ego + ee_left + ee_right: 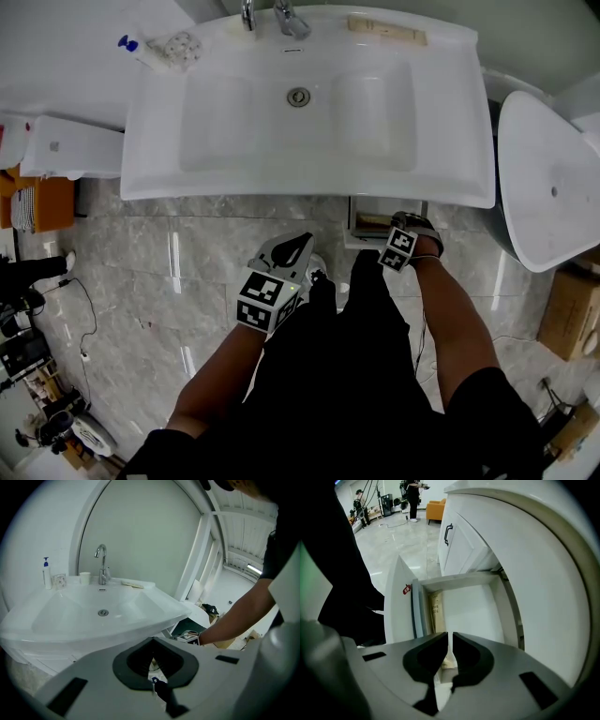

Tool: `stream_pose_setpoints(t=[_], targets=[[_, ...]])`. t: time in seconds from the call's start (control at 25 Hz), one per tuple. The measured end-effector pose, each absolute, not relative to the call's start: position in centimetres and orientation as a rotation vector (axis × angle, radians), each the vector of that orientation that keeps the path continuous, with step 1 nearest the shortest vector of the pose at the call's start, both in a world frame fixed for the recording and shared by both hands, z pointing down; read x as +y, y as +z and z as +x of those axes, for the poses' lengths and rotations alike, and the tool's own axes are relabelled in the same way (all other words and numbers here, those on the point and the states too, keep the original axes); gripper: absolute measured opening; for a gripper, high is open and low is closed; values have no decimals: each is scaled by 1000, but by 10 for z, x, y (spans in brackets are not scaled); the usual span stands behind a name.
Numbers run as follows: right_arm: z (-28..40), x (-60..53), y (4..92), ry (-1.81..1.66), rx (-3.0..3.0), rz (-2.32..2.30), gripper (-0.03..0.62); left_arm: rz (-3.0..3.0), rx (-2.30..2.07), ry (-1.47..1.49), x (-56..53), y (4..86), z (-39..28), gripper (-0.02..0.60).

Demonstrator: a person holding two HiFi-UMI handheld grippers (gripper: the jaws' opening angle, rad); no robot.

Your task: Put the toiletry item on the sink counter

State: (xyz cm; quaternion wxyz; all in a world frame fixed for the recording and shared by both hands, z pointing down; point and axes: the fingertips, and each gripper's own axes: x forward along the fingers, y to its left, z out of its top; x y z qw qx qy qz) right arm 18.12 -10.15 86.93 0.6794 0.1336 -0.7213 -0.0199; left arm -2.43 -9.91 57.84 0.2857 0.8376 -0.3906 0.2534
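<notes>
A long beige toiletry box [436, 612] lies along the left wall of the open white drawer [471, 606] under the sink [300, 103]. My right gripper [450, 633] reaches into that drawer [367, 225] with its jaws shut to a thin slit. The box's near end shows in the slit, and I cannot tell if it is pinched. In the head view the right gripper [401, 223] sits just below the sink's front edge. My left gripper [306, 238] hangs shut and empty in front of the sink, left of the drawer. Another beige box [386, 31] lies on the counter's back right.
A faucet [281, 17] stands at the back of the basin. A blue-pump bottle [131, 44] and a glass [180, 47] stand at the back left. A white rounded fixture [548, 178] is close on the right, with a cardboard box [574, 314] beside it. A white cabinet [70, 145] stands left.
</notes>
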Motion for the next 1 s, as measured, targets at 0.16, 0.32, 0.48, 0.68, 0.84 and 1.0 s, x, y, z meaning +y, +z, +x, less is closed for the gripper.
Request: stream_pose_setpoints(t=[0.16, 0.32, 0.48, 0.68, 0.84, 1.0], targets=[[183, -103, 860, -18, -1632, 345, 9, 2257, -1036, 670, -102, 577, -22, 0], [180, -107, 845, -12, -1651, 390, 9, 2280, -1035, 655, -106, 569, -20, 0], [172, -114, 824, 18, -1689, 477, 8, 2312, -1035, 644, -109, 562, -21, 0], [155, -119, 776, 148, -1790, 628, 8, 2338, -1041, 617, -114, 548, -23, 0], [147, -124, 730, 251, -1882, 758, 8, 2371, -1058, 588, -120, 534, -25, 0], [144, -132, 675, 282, -1964, 879, 9, 2389, -1073, 561, -125, 521, -27, 0]])
